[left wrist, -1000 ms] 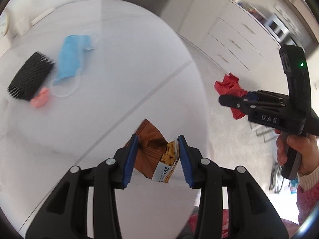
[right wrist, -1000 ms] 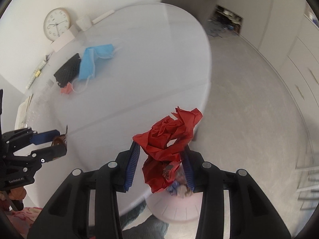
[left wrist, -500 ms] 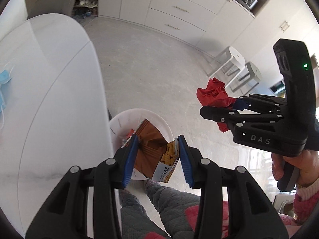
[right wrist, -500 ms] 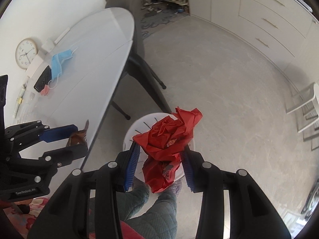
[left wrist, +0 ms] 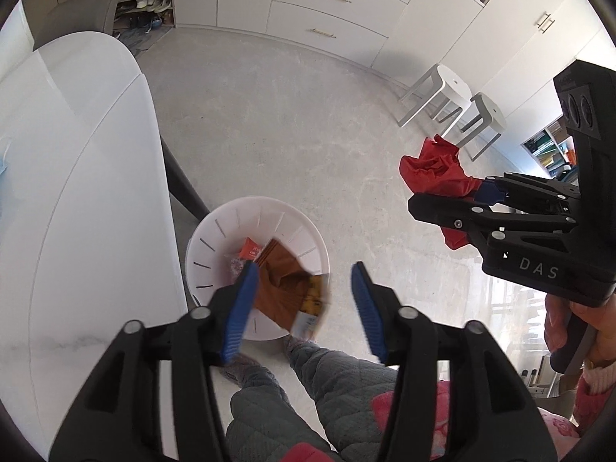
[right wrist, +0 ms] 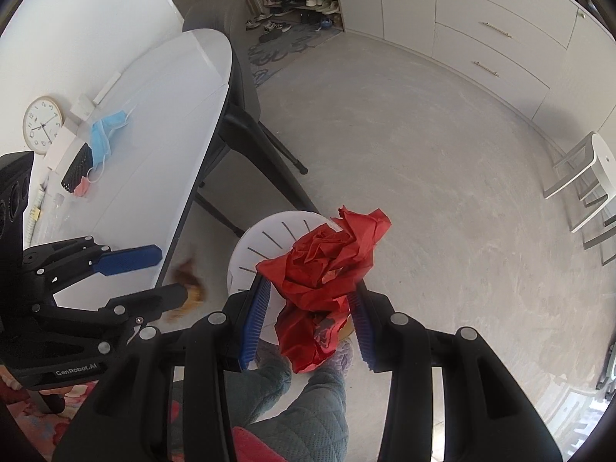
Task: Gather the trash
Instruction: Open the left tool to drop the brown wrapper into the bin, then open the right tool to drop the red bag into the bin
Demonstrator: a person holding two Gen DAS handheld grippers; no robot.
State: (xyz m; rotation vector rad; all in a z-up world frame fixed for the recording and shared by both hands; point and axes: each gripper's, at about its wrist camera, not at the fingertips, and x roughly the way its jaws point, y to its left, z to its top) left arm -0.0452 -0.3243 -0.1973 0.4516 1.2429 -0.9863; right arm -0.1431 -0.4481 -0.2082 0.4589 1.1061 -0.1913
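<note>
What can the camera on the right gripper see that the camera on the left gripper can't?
Only the right wrist view shows the clock, the whole blue face mask and the black brush on the table. Only the left wrist view shows an orange packet inside the bin. Both show the bin, the red wrapper pinched in the right gripper, and the brown wrapper dropping from the opening left gripper.

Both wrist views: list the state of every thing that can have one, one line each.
left gripper: jaws opening, no longer pinching the wrapper.
brown snack wrapper: released, blurred, over the bin.
right gripper: shut on the red paper.
red crumpled paper: held above the bin.
white bin: open-topped, upright on the floor, some trash already inside.
blue face mask: lying on the table, not yet collected.
</note>
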